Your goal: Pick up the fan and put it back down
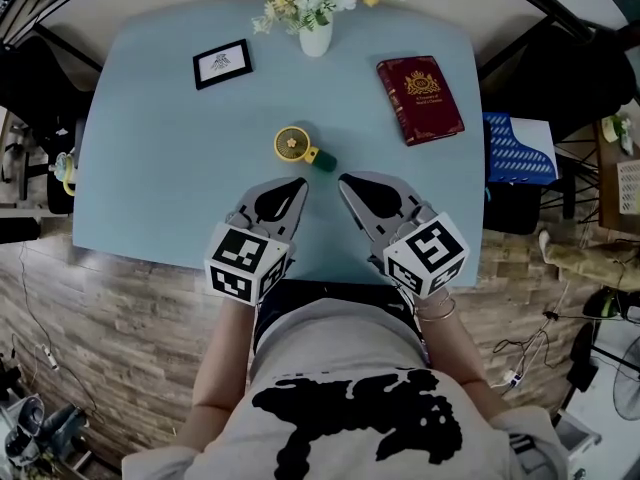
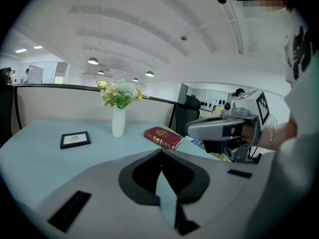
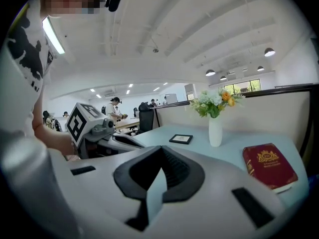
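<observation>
The small yellow fan [image 1: 293, 144] with a green handle [image 1: 324, 161] lies on the light blue table [image 1: 150, 178] in the head view. My left gripper [image 1: 302, 182] is just below it near the table's front, jaws together and nothing between them. My right gripper [image 1: 343, 179] hovers beside it, just right of the fan's handle, also shut and empty. Neither touches the fan. In the left gripper view my left gripper [image 2: 161, 152] shows closed jaws; in the right gripper view my right gripper [image 3: 160, 147] does too. The fan is hidden in both gripper views.
A black picture frame [image 1: 222, 64] lies at the back left. A white vase of flowers [image 1: 315, 36] stands at the back middle. A red book [image 1: 420, 99] lies at the back right. A blue basket [image 1: 515, 148] sits off the table's right edge.
</observation>
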A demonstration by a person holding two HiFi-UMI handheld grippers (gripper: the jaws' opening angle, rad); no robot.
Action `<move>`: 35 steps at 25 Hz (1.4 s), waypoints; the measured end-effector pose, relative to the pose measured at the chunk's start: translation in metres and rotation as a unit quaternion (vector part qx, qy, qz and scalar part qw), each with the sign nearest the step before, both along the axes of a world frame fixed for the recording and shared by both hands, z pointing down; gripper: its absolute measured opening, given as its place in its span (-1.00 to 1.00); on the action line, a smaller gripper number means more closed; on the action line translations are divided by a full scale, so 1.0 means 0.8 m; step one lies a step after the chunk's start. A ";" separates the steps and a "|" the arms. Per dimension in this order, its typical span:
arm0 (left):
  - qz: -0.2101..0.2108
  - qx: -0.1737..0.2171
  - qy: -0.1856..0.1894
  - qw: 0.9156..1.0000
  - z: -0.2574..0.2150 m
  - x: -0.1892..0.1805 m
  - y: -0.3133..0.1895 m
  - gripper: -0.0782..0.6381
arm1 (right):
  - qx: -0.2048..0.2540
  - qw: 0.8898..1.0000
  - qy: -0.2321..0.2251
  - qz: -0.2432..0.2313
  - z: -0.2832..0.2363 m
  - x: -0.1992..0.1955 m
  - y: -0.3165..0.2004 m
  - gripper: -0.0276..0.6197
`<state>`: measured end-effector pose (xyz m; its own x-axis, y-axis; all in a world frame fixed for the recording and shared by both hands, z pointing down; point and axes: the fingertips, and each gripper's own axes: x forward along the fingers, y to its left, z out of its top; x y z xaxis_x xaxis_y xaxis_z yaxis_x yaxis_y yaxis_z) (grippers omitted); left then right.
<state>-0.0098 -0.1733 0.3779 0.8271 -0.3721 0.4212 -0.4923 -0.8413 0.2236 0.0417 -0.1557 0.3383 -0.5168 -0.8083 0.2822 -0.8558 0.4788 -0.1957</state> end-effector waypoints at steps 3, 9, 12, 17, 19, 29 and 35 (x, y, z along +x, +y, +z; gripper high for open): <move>0.001 -0.002 -0.001 1.000 0.002 0.000 0.002 -0.75 | -0.004 1.000 0.000 -0.001 0.004 0.000 0.000 -0.91; 0.002 -0.006 0.001 1.000 0.004 0.001 0.003 -0.75 | -0.009 1.000 0.002 0.001 0.011 0.003 0.002 -0.91; 0.003 -0.005 0.004 1.000 0.002 0.002 0.004 -0.75 | -0.005 1.000 0.006 -0.001 0.008 0.004 0.002 -0.91; 0.004 0.000 0.003 1.000 -0.001 0.002 0.003 -0.75 | -0.007 1.000 0.004 0.000 0.010 0.005 0.004 -0.91; 0.004 0.001 0.003 1.000 -0.001 0.001 0.003 -0.75 | -0.005 1.000 0.006 0.000 0.009 0.005 0.004 -0.91; 0.004 -0.002 0.004 1.000 0.001 -0.001 0.000 -0.75 | -0.005 1.000 0.010 0.002 0.013 0.004 0.002 -0.91; 0.003 -0.005 0.003 1.000 0.002 -0.002 0.002 -0.75 | -0.014 1.000 0.012 0.001 0.024 -0.002 0.005 -0.91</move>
